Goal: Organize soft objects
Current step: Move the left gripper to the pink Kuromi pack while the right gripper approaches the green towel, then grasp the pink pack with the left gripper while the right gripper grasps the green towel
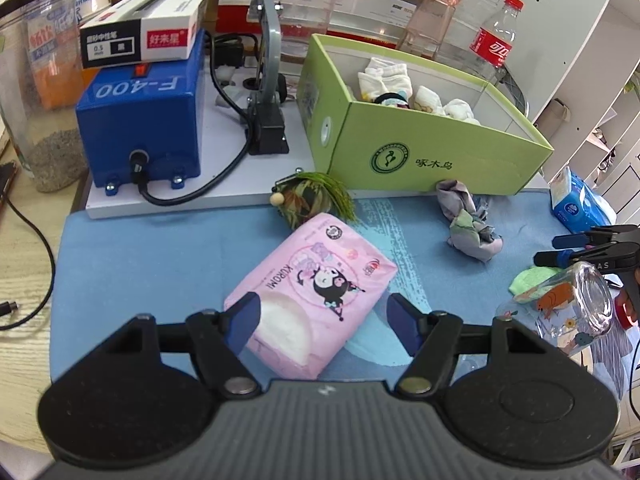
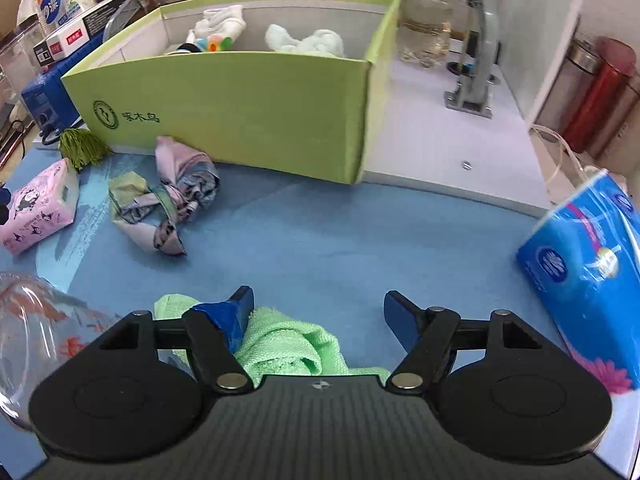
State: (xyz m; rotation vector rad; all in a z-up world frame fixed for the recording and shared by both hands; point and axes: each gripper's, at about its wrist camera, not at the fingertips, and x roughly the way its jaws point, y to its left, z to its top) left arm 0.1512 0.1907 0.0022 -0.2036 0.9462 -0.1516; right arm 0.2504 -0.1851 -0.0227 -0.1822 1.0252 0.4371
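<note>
Grippers work a cluttered desk as soft goods go into a box: the left gripper (image 1: 322,320), its jaws wide apart, straddles the near end of a pink tissue pack (image 1: 310,294) lying slantwise at the middle of the blue mat (image 1: 160,256), one pad at the pack's left corner and the other clear of its right side, with no squeeze yet evident. The right gripper (image 2: 318,316), likewise spread, hovers over a crumpled green towel (image 2: 280,344) near the mat's front edge, its left finger (image 2: 236,316) at or on the cloth; contact cannot be confirmed. The step in hand appears to be the approach to both pickups; next, each pair of jaws would need to close on its item, lift, and carry it over the rim of the green box (image 1: 436,152) at the mat's back edge, where white socks (image 1: 386,78) already lie. A bunched grey cloth (image 1: 472,224) rests against the box's front wall, a patterned coin purse (image 1: 308,200) with a green tassel sits just behind the pink pack, and a blue tissue pack (image 2: 584,264) stands at the mat's right edge. A glass jar (image 1: 576,304) lies on its side near the towel and could roll if nudged. Beyond the mat, a blue machine (image 1: 140,120) marked F-400, plastic bottles (image 1: 496,36) and white shelving (image 1: 592,80) crowd the wooden desk.
</note>
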